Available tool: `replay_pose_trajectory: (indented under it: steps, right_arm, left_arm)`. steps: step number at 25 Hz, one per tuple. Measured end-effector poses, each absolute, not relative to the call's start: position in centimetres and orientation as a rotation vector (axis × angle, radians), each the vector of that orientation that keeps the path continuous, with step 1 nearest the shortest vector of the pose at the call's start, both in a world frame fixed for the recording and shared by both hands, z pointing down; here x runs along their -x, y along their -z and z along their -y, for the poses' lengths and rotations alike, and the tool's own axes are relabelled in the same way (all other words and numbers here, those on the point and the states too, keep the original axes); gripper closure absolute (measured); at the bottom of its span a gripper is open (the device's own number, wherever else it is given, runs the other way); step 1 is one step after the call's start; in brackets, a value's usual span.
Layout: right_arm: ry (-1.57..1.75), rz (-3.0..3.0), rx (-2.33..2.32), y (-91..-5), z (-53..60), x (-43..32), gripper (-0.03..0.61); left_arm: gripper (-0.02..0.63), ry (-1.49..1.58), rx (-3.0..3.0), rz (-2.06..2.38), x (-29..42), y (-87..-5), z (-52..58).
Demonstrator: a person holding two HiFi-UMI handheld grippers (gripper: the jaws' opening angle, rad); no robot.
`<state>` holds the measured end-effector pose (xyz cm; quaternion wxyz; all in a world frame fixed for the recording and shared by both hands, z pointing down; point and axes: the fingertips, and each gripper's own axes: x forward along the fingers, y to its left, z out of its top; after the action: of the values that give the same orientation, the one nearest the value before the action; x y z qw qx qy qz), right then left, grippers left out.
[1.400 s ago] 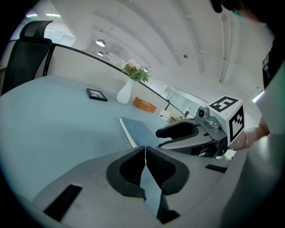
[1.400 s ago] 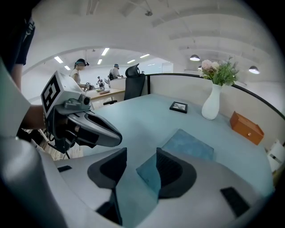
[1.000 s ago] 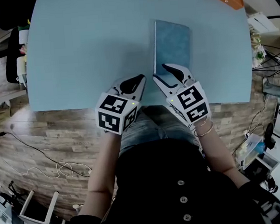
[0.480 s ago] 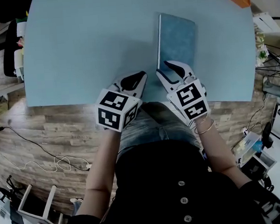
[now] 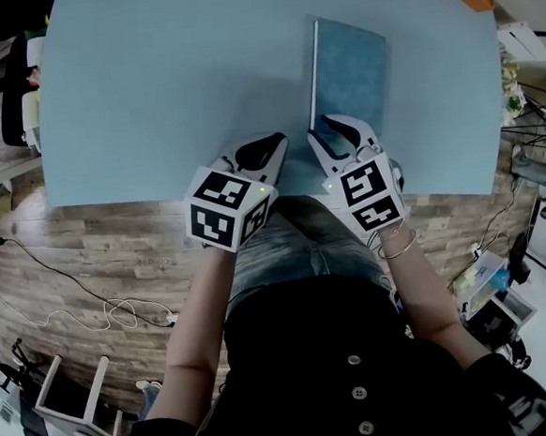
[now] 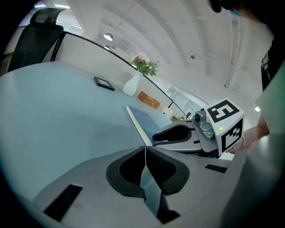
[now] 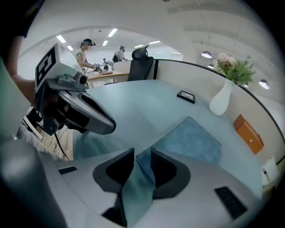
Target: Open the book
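Left tongs [image 6: 145, 149] pressed together, empty. Right tongs [image 7: 142, 153] alongside, narrowly parted at the near corner of the closed book [image 5: 347, 61], which lies flat on the tabletop [image 5: 149, 72] just ahead.

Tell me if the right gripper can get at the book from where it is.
Probably yes: the right hand-held gripper sits at the book's near corner, jaws apart, and nothing lies in the way.

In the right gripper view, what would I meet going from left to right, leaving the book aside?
left gripper → black chair → picture frame → white vase → orange box
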<state>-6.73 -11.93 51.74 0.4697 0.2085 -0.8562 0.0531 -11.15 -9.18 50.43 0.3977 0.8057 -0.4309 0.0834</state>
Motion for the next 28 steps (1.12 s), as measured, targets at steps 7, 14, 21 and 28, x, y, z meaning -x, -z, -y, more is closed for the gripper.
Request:
replay_pose_trajectory:
  steps: [7,14,21,28]
  right_arm:
    - [-0.091,2.071,-0.507,-52.5,12.0,6.8,0.489]
    - [0.001,2.045,-0.499,-53.2,11.8,6.6,0.489]
    - [0.045,2.01,-0.5,-53.4,11.9,6.6,0.485]
    - [0.02,2.026,-0.542,-53.4,12.0,6.7,0.478]
  left_arm:
    - [0.595,-0.181,-2.049,1.084,11.3,-50.0,9.5]
    - [0.595,-0.164,-2.043,1.068,11.0,-50.1,9.5]
    - [0.595,-0.167,-2.041,1.054,11.0,-50.3,9.3]
    - [0.595,-0.165,-2.061,1.039,11.0,-49.9,9.8]
